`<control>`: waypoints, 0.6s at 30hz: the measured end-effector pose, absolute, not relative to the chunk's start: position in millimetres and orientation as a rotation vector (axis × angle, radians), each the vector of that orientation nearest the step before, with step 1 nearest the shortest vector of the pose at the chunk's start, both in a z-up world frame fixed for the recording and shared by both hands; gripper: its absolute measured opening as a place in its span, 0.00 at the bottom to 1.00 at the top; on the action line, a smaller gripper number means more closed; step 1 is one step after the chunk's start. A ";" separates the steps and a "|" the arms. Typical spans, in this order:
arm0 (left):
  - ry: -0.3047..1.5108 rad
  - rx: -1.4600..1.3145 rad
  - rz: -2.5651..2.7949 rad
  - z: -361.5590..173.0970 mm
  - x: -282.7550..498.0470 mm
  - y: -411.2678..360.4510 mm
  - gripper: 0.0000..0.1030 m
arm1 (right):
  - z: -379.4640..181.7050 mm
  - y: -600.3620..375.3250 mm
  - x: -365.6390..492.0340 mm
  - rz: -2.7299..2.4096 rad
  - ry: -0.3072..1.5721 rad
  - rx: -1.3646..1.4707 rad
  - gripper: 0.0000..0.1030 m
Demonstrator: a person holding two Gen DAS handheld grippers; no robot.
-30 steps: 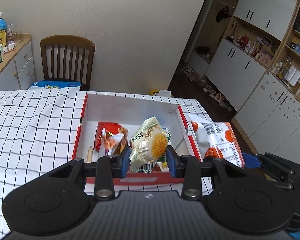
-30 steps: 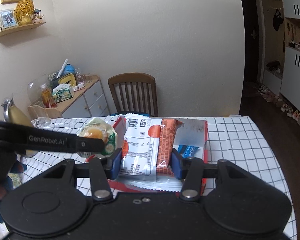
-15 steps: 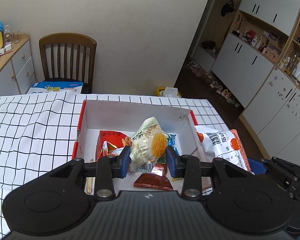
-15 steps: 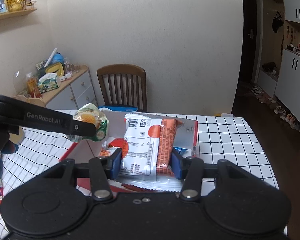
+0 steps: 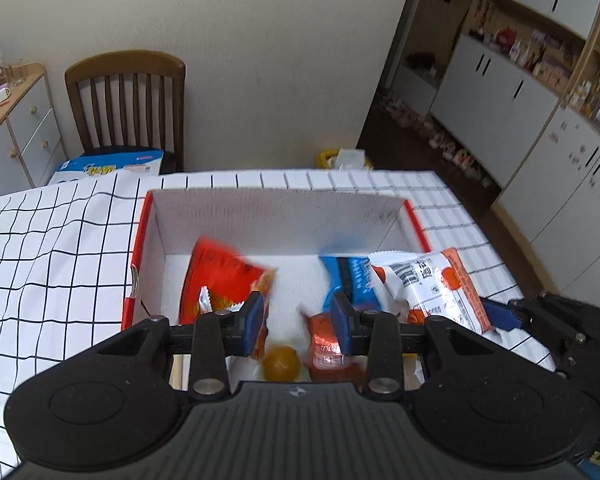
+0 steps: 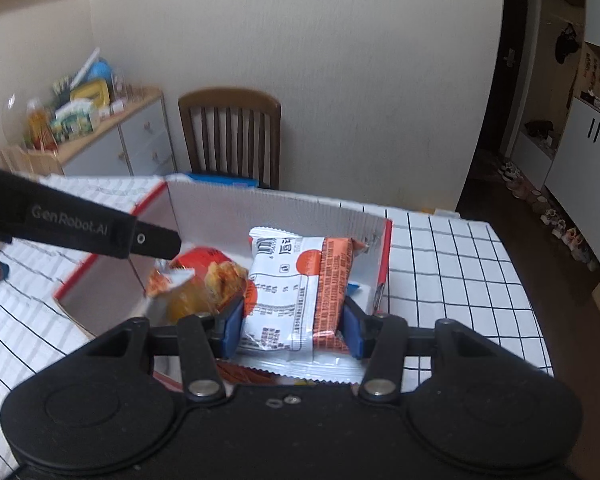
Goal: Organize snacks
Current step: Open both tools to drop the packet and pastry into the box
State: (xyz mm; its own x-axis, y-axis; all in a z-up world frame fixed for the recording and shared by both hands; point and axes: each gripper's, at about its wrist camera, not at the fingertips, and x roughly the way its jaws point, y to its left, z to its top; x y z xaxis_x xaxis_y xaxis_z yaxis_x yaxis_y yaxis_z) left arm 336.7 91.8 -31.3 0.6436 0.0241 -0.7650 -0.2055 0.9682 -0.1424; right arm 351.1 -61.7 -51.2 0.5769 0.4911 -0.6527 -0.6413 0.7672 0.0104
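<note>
Right claw (image 6: 292,320): clamped on white-and-orange snack packet (image 6: 288,288), held upright over the right part of the red-edged cardboard box (image 6: 260,208), centre frame.

Left claw (image 5: 299,320): narrow gap, white box floor visible between the pad tips. A packet with an orange disc (image 5: 280,364) sits low at the pad bases; can't tell if it's gripped, view is blurred.

In the box: red chip bag (image 5: 216,276) on the left, blue packet (image 5: 352,276) on the right. The box is on the grid-cloth surface (image 5: 60,260). A wooden chair (image 6: 230,136) stands behind.
</note>
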 end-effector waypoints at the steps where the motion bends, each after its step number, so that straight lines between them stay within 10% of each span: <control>1: 0.872 -0.226 0.132 -34.9 339.4 92.0 0.35 | -54.8 -58.2 354.1 0.668 0.695 -0.252 0.47; 18: 0.970 -0.213 0.148 -77.1 339.7 91.4 0.35 | -102.9 -25.9 378.0 0.631 0.812 -0.385 0.48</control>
State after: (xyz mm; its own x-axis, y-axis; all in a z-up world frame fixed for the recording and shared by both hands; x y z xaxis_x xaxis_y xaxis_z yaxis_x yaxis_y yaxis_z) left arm 339.7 91.4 -77.1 0.5575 0.0297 -0.8297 -0.2193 0.9691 -0.1127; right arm 378.0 -25.9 -102.9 0.5221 0.3701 -0.7684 -0.6530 0.7531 -0.0809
